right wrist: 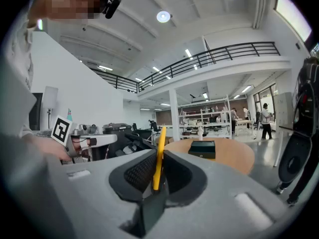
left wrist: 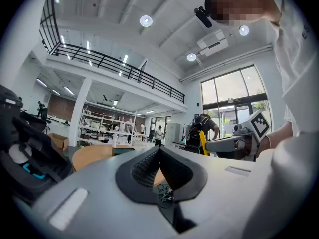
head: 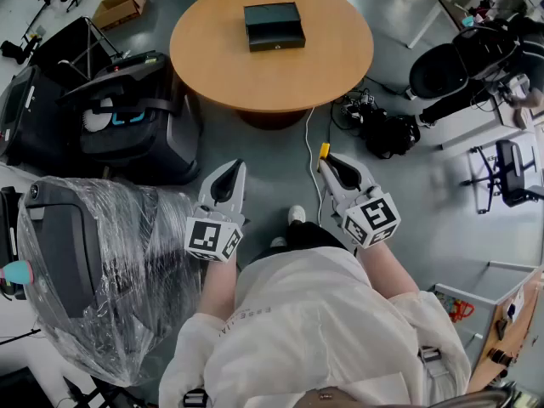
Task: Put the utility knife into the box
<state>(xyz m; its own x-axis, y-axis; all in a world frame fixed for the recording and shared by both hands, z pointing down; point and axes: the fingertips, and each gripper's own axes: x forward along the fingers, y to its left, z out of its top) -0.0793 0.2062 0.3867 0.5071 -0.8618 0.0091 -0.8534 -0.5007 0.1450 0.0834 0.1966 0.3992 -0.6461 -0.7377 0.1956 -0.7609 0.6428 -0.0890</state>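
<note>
A yellow utility knife (right wrist: 158, 156) stands on edge between the pads of my right gripper (right wrist: 159, 176), which is shut on it. In the head view its yellow tip (head: 324, 150) pokes out ahead of the right gripper (head: 327, 161). The dark box (head: 274, 25) lies closed on the round wooden table (head: 340, 66), well ahead of both grippers; it also shows in the right gripper view, box (right wrist: 202, 149). My left gripper (head: 235, 167) hangs level beside the right one. Its jaws meet with nothing between them, left gripper (left wrist: 159, 153).
A plastic-wrapped machine (head: 93, 262) stands at the left. Black cases (head: 127, 117) sit left of the table. A white cable (head: 309, 155) runs across the floor under the table. Bags (head: 387, 130) and chairs (head: 442, 70) stand at the right.
</note>
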